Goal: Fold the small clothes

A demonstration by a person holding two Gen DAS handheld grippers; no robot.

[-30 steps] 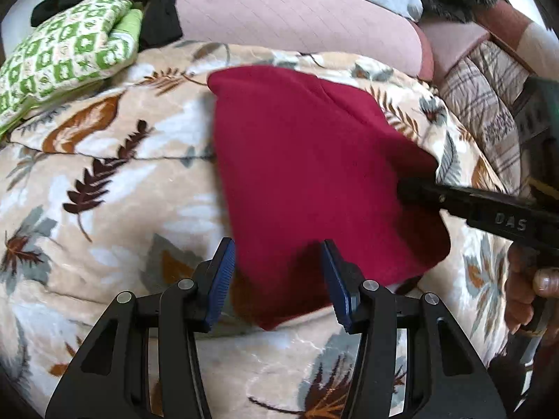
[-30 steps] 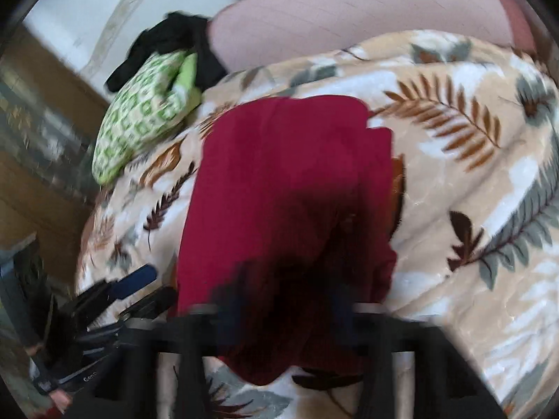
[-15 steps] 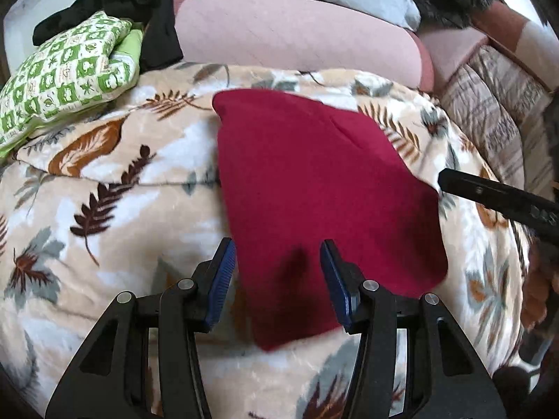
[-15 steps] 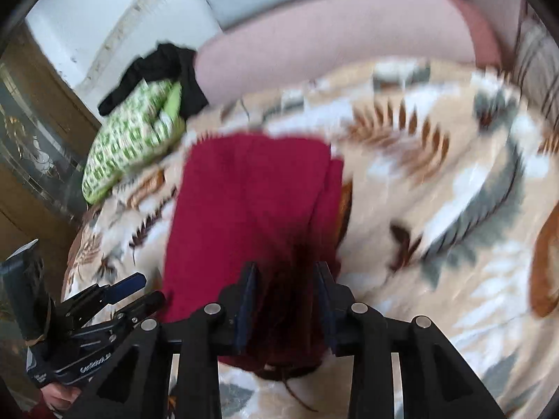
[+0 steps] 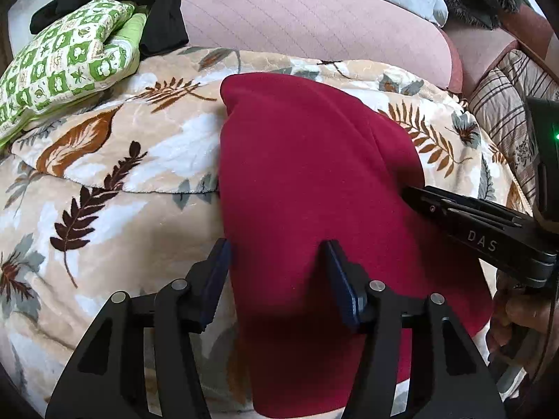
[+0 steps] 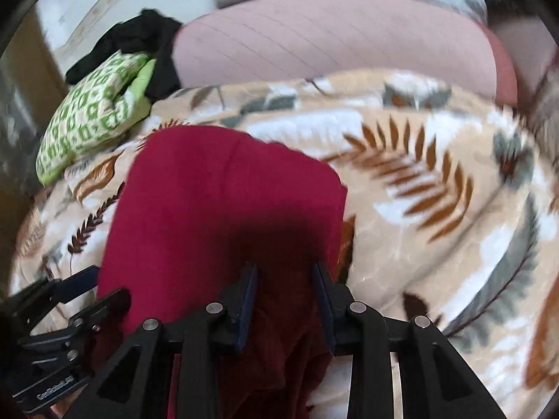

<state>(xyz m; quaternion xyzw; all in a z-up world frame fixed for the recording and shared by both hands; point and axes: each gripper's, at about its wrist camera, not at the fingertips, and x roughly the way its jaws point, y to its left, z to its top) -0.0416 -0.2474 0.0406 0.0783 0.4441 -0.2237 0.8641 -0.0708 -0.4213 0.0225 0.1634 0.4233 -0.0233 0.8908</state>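
Note:
A dark red garment (image 5: 307, 174) lies folded on a leaf-patterned blanket (image 5: 122, 174). My left gripper (image 5: 277, 265) hovers over its near left part. Its jaws are opening: the left fingertip (image 5: 220, 262) is at the cloth's left edge and the pads do not press on it. The right gripper's tips (image 5: 410, 193) reach in at the garment's right edge. In the right wrist view the right gripper (image 6: 284, 276) stands part open over the red garment (image 6: 223, 202), with darker folds below the jaws and no pinch. The left gripper (image 6: 80, 286) shows at lower left.
A green-and-white patterned cushion (image 5: 66, 66) and a black garment (image 5: 153, 17) lie at the back left. A pink bolster (image 5: 314, 21) runs along the back. Plaid fabric (image 5: 506, 104) is at the right. A person's hand (image 5: 517, 314) holds the right gripper's handle.
The right gripper let go of the red cloth and its jaws parted. The left gripper moved closer over the cloth's near left edge, and its jaws spread a little wider.

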